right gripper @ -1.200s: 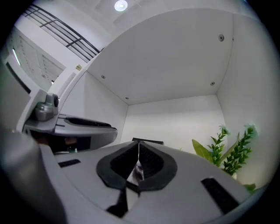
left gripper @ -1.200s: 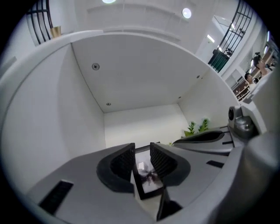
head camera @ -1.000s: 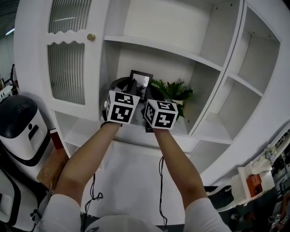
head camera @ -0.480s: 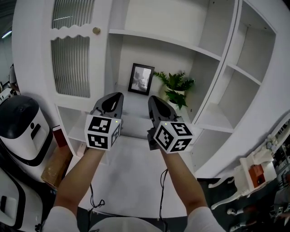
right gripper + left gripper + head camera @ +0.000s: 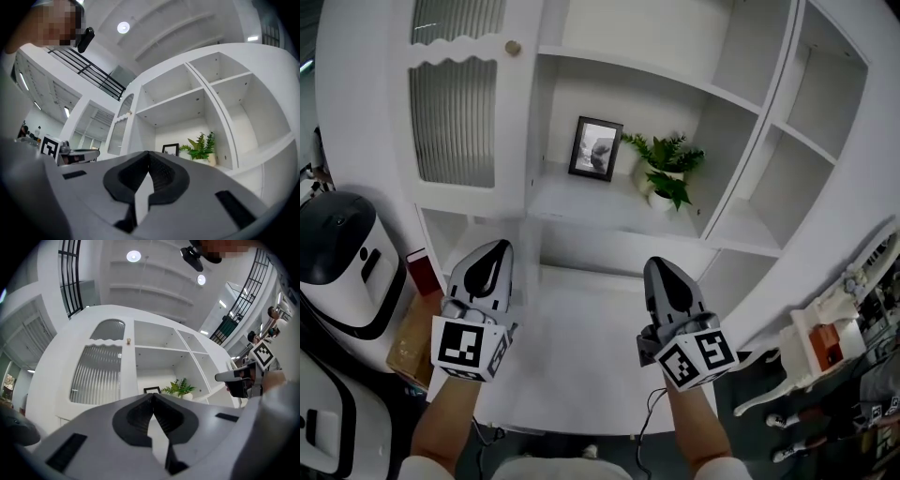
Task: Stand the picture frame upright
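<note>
The black picture frame (image 5: 596, 148) stands upright at the back of the middle shelf (image 5: 581, 206), leaning toward the rear wall; it also shows small in the left gripper view (image 5: 152, 390) and the right gripper view (image 5: 171, 149). My left gripper (image 5: 495, 247) is down at the lower left, well away from the shelf, shut with nothing between its jaws. My right gripper (image 5: 661, 266) is at the lower right, equally far back, also shut and empty.
A small potted plant (image 5: 664, 173) stands on the same shelf right of the frame. The white cabinet has a ribbed glass door (image 5: 455, 122) at left and open compartments at right. A white and black machine (image 5: 342, 267) stands at the left.
Both grippers have drawn back from the frame and down toward me, spreading apart. The frame stays upright on the shelf, now fully uncovered.
</note>
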`<control>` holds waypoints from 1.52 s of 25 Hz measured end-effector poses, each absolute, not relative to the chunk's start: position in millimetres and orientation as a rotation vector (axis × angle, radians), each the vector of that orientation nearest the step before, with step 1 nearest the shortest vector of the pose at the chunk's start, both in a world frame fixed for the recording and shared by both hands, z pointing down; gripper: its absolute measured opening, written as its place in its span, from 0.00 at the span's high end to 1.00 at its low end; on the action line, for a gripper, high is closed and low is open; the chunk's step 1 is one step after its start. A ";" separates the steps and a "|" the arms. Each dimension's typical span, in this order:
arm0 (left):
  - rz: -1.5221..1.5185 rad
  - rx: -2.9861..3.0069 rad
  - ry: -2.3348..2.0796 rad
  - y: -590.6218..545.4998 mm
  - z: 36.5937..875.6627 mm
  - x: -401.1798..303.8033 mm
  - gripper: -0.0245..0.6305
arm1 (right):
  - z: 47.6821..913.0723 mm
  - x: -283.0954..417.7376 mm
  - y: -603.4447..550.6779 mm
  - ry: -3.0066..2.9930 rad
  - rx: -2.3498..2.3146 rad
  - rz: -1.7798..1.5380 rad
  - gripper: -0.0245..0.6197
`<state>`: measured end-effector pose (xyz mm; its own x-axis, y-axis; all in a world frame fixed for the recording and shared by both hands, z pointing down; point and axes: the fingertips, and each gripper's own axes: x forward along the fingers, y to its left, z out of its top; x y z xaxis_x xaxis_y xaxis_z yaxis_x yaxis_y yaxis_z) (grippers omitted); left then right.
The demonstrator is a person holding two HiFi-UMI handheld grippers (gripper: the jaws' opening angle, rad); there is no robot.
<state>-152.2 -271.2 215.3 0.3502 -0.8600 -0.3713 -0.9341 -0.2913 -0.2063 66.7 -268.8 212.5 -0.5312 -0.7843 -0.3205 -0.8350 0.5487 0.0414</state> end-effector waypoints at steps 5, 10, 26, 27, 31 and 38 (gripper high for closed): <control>0.262 -2.288 1.626 -231.8 246.9 -170.3 0.94 | 247.1 92.9 -230.6 2.521 -1.428 0.220 0.95; 0.192 -2.326 1.697 -209.2 296.0 -191.8 0.93 | 292.5 117.1 -195.2 2.549 -1.539 0.145 0.95; 0.250 -2.377 1.901 -114.9 340.1 -227.9 0.93 | 338.3 163.6 -109.3 2.456 -1.745 -0.060 0.95; 0.256 -2.372 1.912 -110.7 340.1 -230.4 0.93 | 339.3 164.8 -106.9 2.446 -1.767 -0.052 0.95; 0.263 -2.366 1.909 -102.4 339.5 -227.9 0.94 | 347.1 158.1 -103.6 2.455 -1.765 -0.077 0.95; 0.302 -2.380 1.897 -105.9 340.6 -219.9 0.93 | 344.1 143.6 -106.0 2.496 -1.692 -0.087 0.95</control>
